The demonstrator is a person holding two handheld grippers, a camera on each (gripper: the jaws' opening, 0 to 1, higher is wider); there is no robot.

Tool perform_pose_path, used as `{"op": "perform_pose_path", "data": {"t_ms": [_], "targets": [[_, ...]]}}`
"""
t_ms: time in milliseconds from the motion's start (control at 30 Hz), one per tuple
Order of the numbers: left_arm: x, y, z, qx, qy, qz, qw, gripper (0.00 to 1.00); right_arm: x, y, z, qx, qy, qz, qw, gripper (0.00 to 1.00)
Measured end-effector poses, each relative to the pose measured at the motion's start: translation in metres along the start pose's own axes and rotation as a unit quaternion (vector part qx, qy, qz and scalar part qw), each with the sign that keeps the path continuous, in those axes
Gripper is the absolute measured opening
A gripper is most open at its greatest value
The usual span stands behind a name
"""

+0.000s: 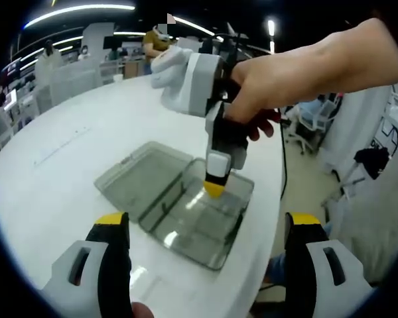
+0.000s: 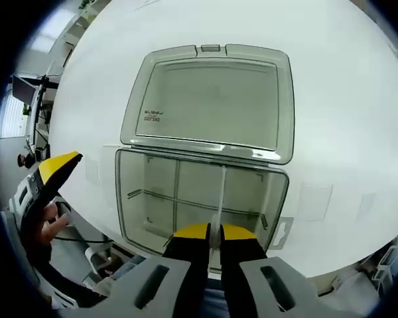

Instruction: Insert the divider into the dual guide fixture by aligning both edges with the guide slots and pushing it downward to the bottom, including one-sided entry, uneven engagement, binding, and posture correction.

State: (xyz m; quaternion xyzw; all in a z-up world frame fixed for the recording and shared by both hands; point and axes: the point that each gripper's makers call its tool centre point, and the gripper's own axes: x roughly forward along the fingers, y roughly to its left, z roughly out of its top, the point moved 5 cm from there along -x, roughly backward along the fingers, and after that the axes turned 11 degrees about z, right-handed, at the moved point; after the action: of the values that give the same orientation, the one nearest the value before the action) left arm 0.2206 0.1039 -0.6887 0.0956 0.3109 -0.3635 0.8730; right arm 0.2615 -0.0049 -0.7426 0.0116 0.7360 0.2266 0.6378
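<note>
A clear grey plastic box (image 2: 121, 199) lies open on the white table, its hinged lid (image 2: 212, 99) flat behind it. Thin partition walls (image 2: 176, 192) cross its inside. My right gripper (image 2: 209, 232) hovers over the box's near wall, shut on a thin clear divider (image 2: 222, 189) seen edge-on, which reaches down into the box. In the left gripper view a hand holds that right gripper (image 1: 214, 185) upright, tips down over the box (image 1: 186, 246). My left gripper (image 1: 207, 222) is open, its jaws wide apart short of the box. Its yellow tip (image 2: 56, 167) shows beside the box.
The round white table (image 1: 60, 146) drops off close behind the box on the right (image 1: 268, 199). Beyond it are office chairs (image 1: 308, 122), shelves and people in the room. A small label (image 2: 314, 200) lies on the table beside the box.
</note>
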Motion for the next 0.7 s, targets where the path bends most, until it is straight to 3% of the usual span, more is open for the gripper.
{"op": "perform_pose_path", "data": {"t_ms": [700], "targets": [[0.0015,0.0002,-0.0035,-0.004,0.005,0.003,1.0,0.94,0.0106,-0.0009,0.0,-0.019,-0.004,-0.012,0.9997,0.0]]}}
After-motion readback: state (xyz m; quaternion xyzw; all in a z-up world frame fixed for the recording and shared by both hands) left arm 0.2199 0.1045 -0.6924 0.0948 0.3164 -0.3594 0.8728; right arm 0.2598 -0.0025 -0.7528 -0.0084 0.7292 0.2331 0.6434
